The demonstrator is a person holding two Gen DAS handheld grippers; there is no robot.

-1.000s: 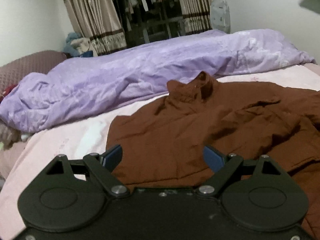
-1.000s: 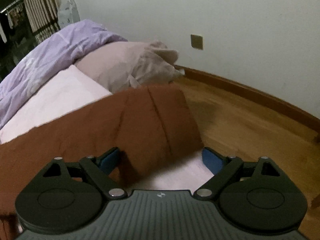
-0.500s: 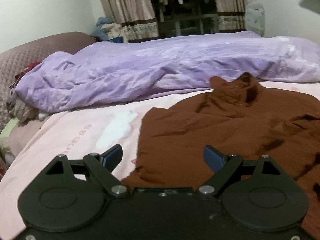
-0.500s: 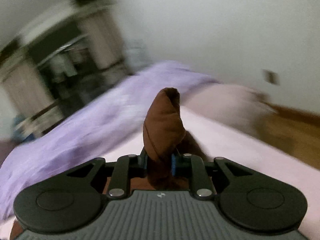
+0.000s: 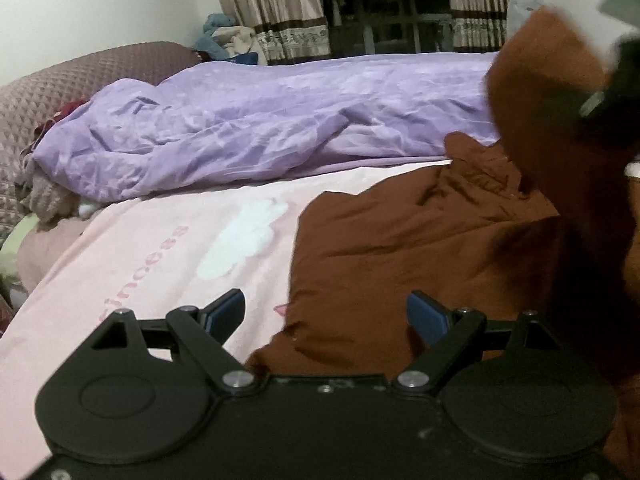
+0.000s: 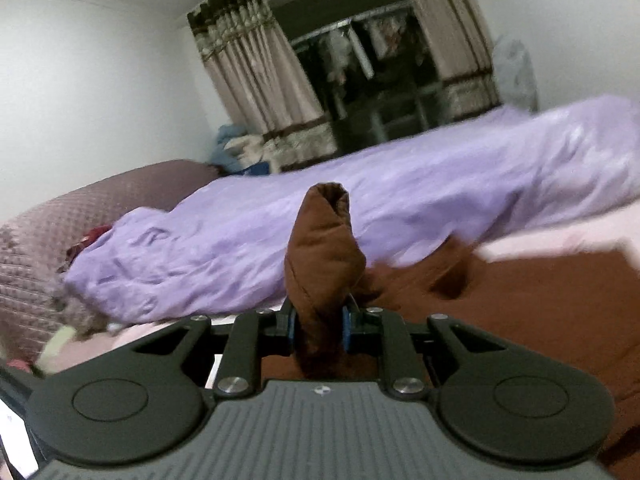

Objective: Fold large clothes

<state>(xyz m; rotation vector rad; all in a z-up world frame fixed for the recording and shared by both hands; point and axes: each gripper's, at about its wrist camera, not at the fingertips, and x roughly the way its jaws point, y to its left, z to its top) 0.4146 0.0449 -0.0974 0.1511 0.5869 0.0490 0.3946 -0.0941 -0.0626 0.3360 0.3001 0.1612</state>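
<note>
With the right gripper (image 6: 319, 330) clenched on a sleeve end of the brown garment (image 5: 400, 248) spread across the bed (image 5: 160, 248), and the left gripper (image 5: 326, 314) spread wide above its near edge, the sleeve should be carried flat across the body.

The rust-brown cloth garment (image 5: 420, 248) runs off the right edge of the left wrist view, so its far side is unseen, and its near hem disappears behind the black body of the left gripper (image 5: 326, 316). The lifted fold at upper right is smeared with motion blur, and the dark shape beside it (likely the right gripper (image 6: 319, 330)) is too blurred to read. In the right wrist view, the garment's pinched end hides the inner faces of the blue finger pads (image 6: 291, 326). The clothes hanging behind the beige striped curtains (image 6: 256, 76) are too small to identify. Lettering printed on the pale pink bedsheet (image 5: 160, 248) is partly unreadable.
</note>
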